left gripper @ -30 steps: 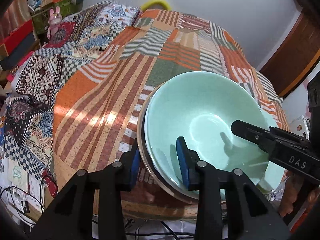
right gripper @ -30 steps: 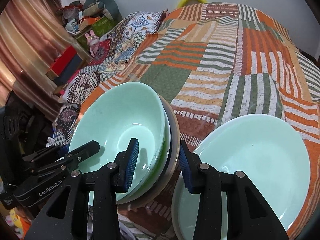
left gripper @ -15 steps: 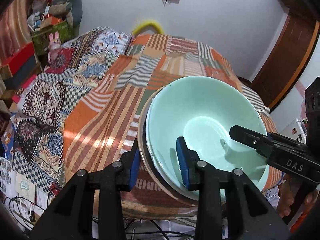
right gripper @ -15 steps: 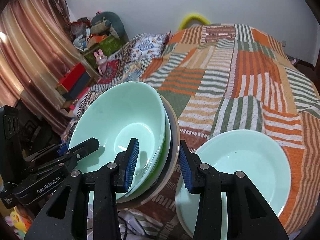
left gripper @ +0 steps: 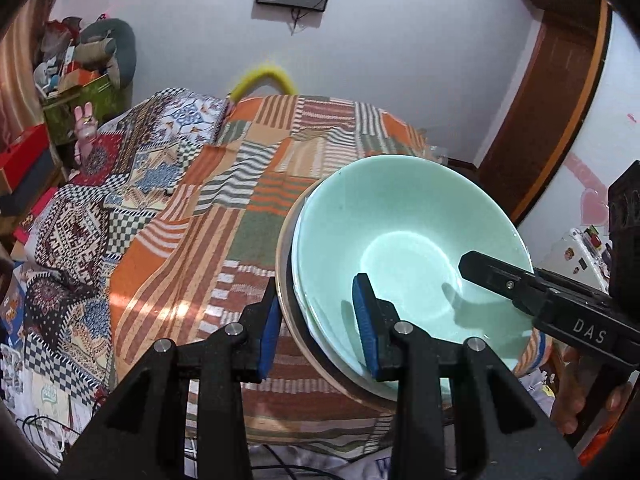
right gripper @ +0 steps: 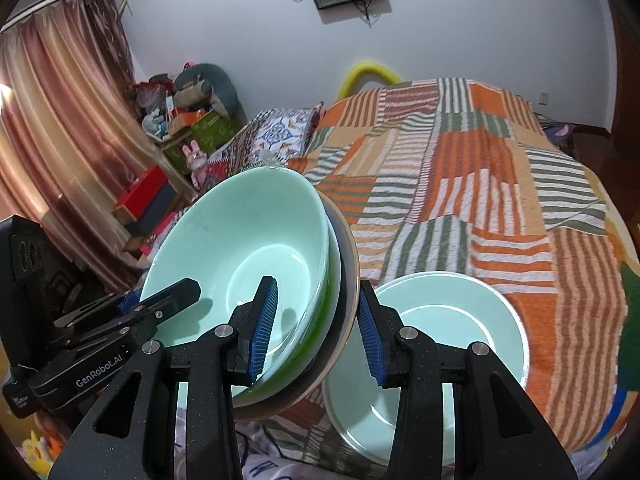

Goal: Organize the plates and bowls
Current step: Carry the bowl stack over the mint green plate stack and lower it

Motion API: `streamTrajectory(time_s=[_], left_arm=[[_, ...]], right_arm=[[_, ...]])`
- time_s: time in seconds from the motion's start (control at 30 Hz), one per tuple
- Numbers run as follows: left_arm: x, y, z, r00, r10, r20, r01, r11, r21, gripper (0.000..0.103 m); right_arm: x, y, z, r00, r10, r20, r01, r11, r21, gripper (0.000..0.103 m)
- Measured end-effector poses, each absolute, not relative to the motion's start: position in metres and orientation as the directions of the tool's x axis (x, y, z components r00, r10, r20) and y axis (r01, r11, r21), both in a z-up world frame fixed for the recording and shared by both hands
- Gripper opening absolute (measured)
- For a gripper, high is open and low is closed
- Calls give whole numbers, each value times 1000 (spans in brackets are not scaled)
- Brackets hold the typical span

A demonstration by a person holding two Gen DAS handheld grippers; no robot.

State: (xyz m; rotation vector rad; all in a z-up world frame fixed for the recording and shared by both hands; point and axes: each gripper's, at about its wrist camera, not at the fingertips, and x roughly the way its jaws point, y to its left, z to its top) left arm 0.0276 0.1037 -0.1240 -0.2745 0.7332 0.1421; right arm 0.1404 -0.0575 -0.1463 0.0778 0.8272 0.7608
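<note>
A nested stack of bowls (left gripper: 408, 248), pale mint on top with a green one and a tan-rimmed dark one beneath, hangs in the air above the bed. My left gripper (left gripper: 316, 324) is shut on the stack's near-left rim, one blue pad inside and one outside. My right gripper (right gripper: 316, 332) is shut on the opposite rim of the same stack (right gripper: 248, 248). Each gripper shows in the other's view at the bowl's far side. A mint plate (right gripper: 440, 344) lies on the patchwork bedspread (right gripper: 460, 168), lower right of the stack.
The bed fills the middle, with a second patterned blanket (left gripper: 120, 184) on its left side. Boxes and toys (right gripper: 180, 120) crowd the left wall by a curtain (right gripper: 60, 120). A wooden door (left gripper: 552, 92) stands at the right. Cables (left gripper: 40, 432) lie on the floor.
Both grippers have risen with the bowl stack. More of the wall and the screen on it shows, and the bed and the plate look farther below.
</note>
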Motion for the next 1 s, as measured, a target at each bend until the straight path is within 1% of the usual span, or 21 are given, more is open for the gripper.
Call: streamTrajectory(time_s=[0.27,0.53,1.0], left_arm=[[34,75,-115,748,-5,-664,-158,970,-184,35],[47,45,-115,741,-53,-669,-93,979,-180,35],[71,10,-127,701,-99,-706,-30,985,-168,35]], right_arm=[[139,-89,-139,486,619,-616,-544,767,341,36],[138,-118,-136,536,584,-609,-494,803,334,36],[142,-150,-146,566,538,-625,-421,840,343,36]])
